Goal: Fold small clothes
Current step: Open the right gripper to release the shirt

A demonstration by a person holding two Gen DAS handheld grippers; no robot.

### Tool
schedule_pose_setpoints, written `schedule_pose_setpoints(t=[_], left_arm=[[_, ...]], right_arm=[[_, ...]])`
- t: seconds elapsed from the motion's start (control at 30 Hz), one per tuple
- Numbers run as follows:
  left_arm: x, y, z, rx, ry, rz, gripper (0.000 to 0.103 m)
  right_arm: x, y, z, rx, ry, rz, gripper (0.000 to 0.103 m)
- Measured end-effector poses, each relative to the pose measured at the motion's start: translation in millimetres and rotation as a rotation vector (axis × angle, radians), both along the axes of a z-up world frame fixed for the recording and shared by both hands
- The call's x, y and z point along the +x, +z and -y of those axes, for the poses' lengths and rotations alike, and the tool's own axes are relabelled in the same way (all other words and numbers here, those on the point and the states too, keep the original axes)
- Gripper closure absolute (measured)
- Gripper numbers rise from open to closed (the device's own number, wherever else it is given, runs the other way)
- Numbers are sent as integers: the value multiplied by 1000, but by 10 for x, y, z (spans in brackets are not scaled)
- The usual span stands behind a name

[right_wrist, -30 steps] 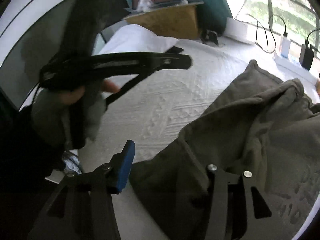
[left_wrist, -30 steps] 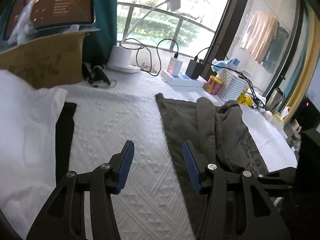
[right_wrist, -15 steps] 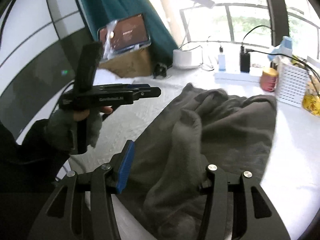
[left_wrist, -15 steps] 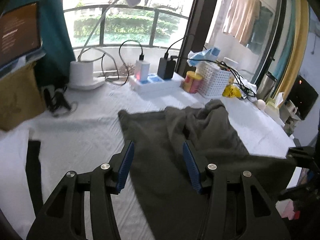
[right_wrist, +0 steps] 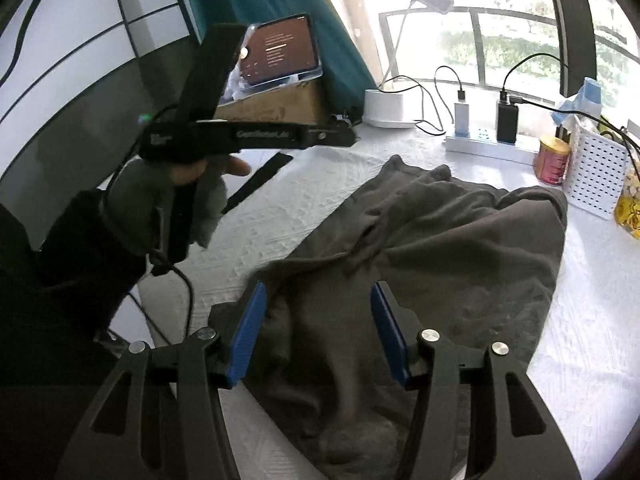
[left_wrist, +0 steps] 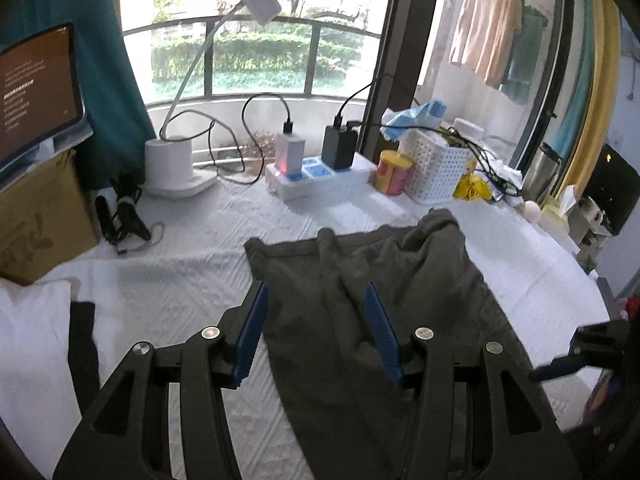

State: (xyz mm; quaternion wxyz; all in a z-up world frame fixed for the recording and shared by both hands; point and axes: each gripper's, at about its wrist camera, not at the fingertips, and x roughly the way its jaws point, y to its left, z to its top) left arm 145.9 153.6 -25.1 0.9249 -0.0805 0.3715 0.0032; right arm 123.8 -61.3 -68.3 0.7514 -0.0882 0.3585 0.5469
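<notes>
The garment (left_wrist: 380,280), a dark olive piece, lies rumpled on the white cloth (left_wrist: 192,280) that covers the table. Its far edge points toward the power strip (left_wrist: 320,176) and the white basket (left_wrist: 436,168); its near end runs under both my tools.

My left gripper (left_wrist: 316,332) hangs above the garment's left part. The left edge of the fabric passes just inside the left pad, and a long fold runs up between the fingers (left_wrist: 252,332). The jaws stand about half open. Nothing is clamped; I cannot tell whether the tips touch the fabric.

My right gripper (right_wrist: 320,336) sits over the near end of the garment, where the cloth bunches at the table edge. Its jaws have just been opening and now stand about half open. Fabric shows between the blue pads (right_wrist: 246,336), but they do not press on it. Whether the fabric brushes the fingers I cannot tell.

In the right view my left hand (right_wrist: 188,184) holds its tool raised, apart from the garment, to the left of it.

A thin black piece (left_wrist: 82,348) lies on the cloth at the left, well apart from the garment, beside a white folded item (left_wrist: 32,340). A lamp base (left_wrist: 172,168) stands at the back.
</notes>
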Motion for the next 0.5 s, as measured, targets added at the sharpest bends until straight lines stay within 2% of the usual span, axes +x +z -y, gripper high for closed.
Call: schedule_pose_setpoints(t=[0.17,0.33,0.5], left_arm=[[142,-47,-27,9,-58,-36,49],[557,-277,-47,31,-113,-118,49],[973,-484,80,57,-193,-163,50]], right_arm=[[214,-92,144,-53,-107,40,48],[513,-102,298,-81,-189,76,48],[925,-146,414,-118,-298,99,48]])
